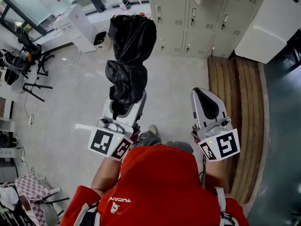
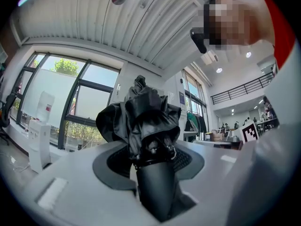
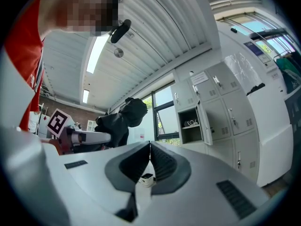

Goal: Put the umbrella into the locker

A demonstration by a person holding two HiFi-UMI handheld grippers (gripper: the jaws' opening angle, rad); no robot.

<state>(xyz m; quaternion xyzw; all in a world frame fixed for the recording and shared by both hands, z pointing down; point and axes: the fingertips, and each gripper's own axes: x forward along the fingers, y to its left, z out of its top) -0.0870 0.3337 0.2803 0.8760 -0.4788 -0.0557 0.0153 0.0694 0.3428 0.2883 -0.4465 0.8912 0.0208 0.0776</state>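
A black folded umbrella [image 1: 128, 60] sticks out ahead of me toward the grey lockers [image 1: 188, 18]. My left gripper [image 1: 127, 108] is shut on the umbrella's handle [image 2: 155, 192], and the bunched canopy [image 2: 141, 121] rises above the jaws of the left gripper [image 2: 153, 166]. My right gripper [image 1: 200, 92] is beside it to the right, shut and empty; in the right gripper view the jaws of the right gripper [image 3: 150, 147] meet. One locker compartment [image 3: 190, 124] stands open, its door [image 3: 204, 121] swung aside. The right gripper view also shows the umbrella [image 3: 120, 124] at the left.
A slatted wooden platform [image 1: 240, 107] runs along the right, with a white cabinet [image 1: 275, 25] beyond it. A white unit [image 1: 82, 27] and a small bin [image 1: 100, 39] stand at the back left. Black stands and chairs [image 1: 28, 65] crowd the left side.
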